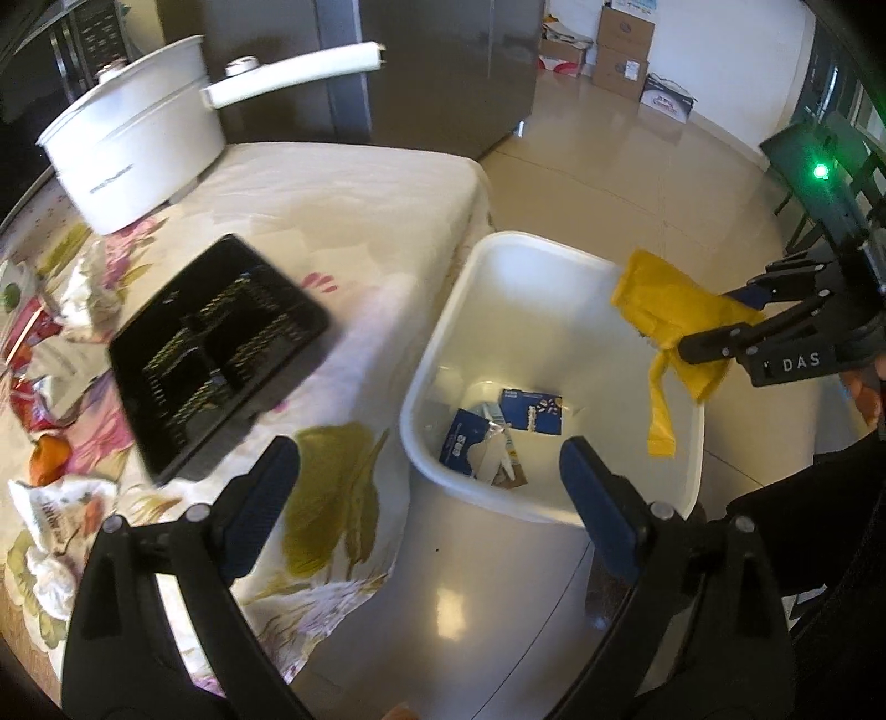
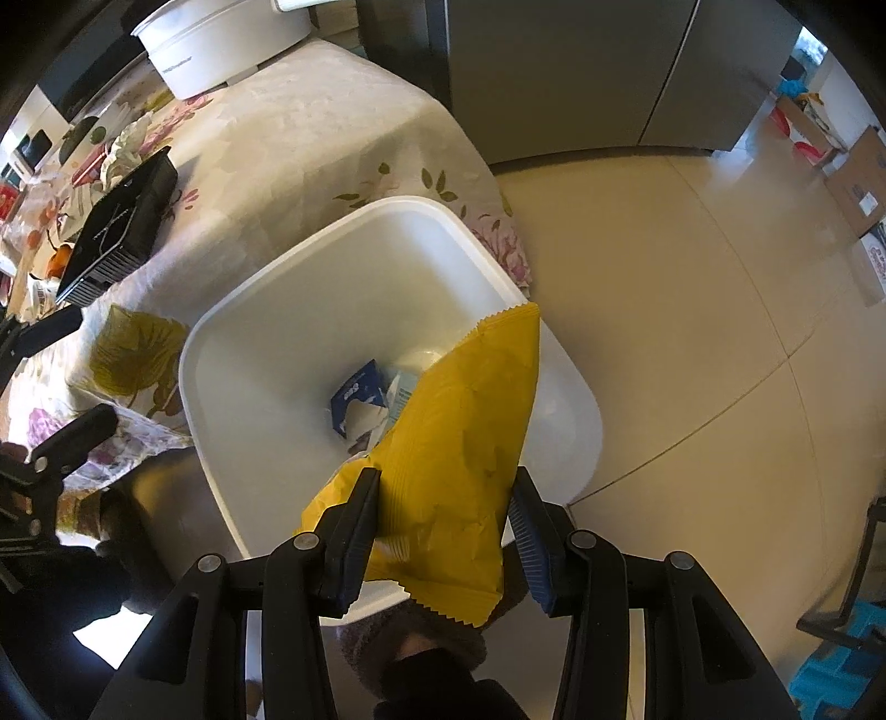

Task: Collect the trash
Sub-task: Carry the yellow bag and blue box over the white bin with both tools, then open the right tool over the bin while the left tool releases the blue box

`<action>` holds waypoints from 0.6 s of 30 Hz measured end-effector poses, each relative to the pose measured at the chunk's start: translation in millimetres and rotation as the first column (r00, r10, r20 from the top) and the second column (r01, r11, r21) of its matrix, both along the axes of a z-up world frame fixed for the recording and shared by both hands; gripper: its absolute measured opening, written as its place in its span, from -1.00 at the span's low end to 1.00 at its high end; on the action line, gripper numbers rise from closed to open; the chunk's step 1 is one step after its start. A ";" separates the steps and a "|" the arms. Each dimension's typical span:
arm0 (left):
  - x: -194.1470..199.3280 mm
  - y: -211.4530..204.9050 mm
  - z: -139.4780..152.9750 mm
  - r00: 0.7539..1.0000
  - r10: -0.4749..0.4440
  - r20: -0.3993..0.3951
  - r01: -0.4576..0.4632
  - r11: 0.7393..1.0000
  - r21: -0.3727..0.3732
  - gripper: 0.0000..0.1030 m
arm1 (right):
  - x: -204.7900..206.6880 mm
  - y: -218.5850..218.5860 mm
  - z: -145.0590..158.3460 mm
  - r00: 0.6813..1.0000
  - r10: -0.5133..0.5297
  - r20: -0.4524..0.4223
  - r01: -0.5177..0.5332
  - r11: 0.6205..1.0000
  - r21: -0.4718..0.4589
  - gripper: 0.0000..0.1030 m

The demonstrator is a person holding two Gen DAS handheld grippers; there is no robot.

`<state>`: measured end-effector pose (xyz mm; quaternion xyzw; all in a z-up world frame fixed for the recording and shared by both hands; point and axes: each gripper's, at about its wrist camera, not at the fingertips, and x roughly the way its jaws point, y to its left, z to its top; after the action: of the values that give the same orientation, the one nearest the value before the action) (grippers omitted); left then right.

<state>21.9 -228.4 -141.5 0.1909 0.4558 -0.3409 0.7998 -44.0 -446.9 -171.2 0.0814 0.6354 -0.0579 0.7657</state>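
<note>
A white bin [image 1: 454, 354] [image 2: 266, 310] stands on the floor beside the table, with blue and white cartons [image 1: 498, 432] [image 2: 360, 399] at its bottom. My right gripper [image 2: 443, 526] [image 1: 720, 327] is over the bin's rim and shut on a yellow snack wrapper [image 2: 459, 443] [image 1: 670, 310], which hangs above the bin. My left gripper [image 1: 426, 498] is open and empty, above the table's edge and the near side of the bin. Crumpled wrappers [image 1: 50, 509] and other trash [image 1: 83, 293] lie on the table at the left.
The table wears a floral cloth [image 1: 343, 238]. A black tray [image 1: 216, 354] [image 2: 122, 227] and a white pot with a long handle [image 1: 133, 149] [image 2: 221, 39] sit on it. A steel fridge [image 1: 443, 72] stands behind. Cardboard boxes [image 1: 620, 55] are at the far wall. A chair [image 1: 819, 166] is at the right.
</note>
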 end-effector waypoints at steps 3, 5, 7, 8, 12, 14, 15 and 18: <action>3.5 13.7 4.3 1.000 0.029 0.004 -0.029 1.000 -0.002 0.84 | 4.3 2.9 2.1 1.000 -0.023 0.011 0.023 1.000 -0.002 0.46; 5.1 21.5 5.9 0.999 0.048 0.003 -0.048 0.999 -0.002 0.84 | 8.8 7.1 5.7 1.000 -0.016 0.023 0.016 1.000 -0.005 0.46; 8.0 31.5 7.4 0.997 0.073 0.003 -0.073 0.997 -0.002 0.84 | 13.3 12.2 9.3 0.999 -0.006 0.037 0.007 1.000 -0.020 0.46; 9.4 37.0 8.3 0.996 0.086 0.003 -0.086 0.996 -0.002 0.84 | 15.5 15.5 10.9 0.999 0.000 0.042 0.001 1.000 -0.025 0.46; 14.4 57.1 11.4 0.991 0.134 0.000 -0.134 0.991 -0.006 0.84 | 25.6 28.1 17.5 0.998 0.022 0.062 -0.021 1.000 -0.024 0.46; 16.6 68.1 13.3 0.987 0.162 0.001 -0.162 0.987 -0.009 0.84 | 30.9 34.9 20.0 0.997 0.033 0.073 -0.031 0.999 -0.022 0.46; 18.3 73.4 13.7 0.984 0.176 0.001 -0.176 0.984 -0.011 0.84 | 34.0 37.9 21.3 0.996 0.037 0.075 -0.036 0.999 -0.020 0.46; 23.4 89.1 15.7 0.976 0.219 -0.004 -0.219 0.976 -0.014 0.84 | 43.2 46.9 26.4 0.995 0.047 0.088 -0.046 0.999 -0.013 0.46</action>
<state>45.3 -139.4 -125.8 0.1336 0.4724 -0.2543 0.8332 -0.9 -400.0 -144.8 0.0647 0.6022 -0.0400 0.7947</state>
